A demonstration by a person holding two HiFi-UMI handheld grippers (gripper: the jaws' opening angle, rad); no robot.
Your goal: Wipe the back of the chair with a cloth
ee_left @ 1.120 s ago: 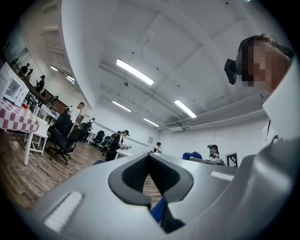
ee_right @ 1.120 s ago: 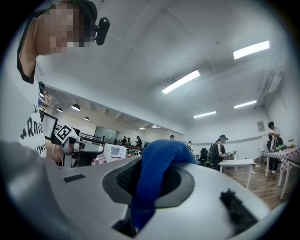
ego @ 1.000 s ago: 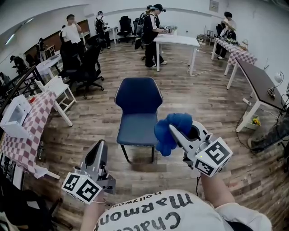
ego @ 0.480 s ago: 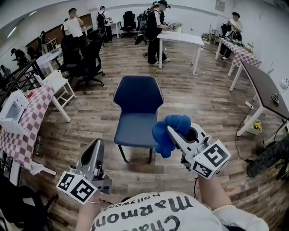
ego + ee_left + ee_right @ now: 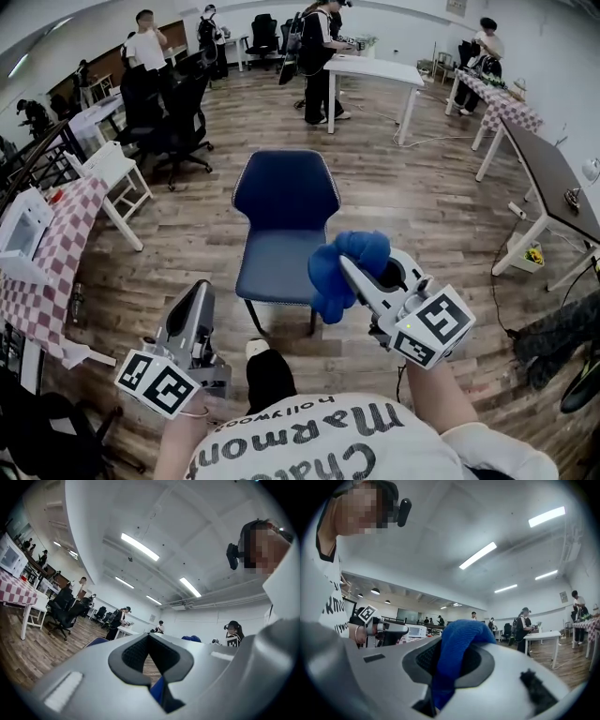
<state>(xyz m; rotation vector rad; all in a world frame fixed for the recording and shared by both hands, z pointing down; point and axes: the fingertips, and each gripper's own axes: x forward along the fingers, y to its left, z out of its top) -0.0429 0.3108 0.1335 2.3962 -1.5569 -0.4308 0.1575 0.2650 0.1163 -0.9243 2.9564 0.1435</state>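
1. The chair stands ahead on the wooden floor, its backrest untouched. The blue cloth hangs bunched, pinched in the right hand-held gripper near the seat's front corner.
2. Best, I judge: raise the cloth to the backrest's top edge, press flat, and stroke downward.
3. The left hand-held gripper is pressed together with nothing in it, so it could steady the chair.
4. There is open floor all round; the white bench and office chairs stand well apart.

The blue cloth looks soft and fuzzy, the chair matt-upholstered, the floor glossy wood planks.
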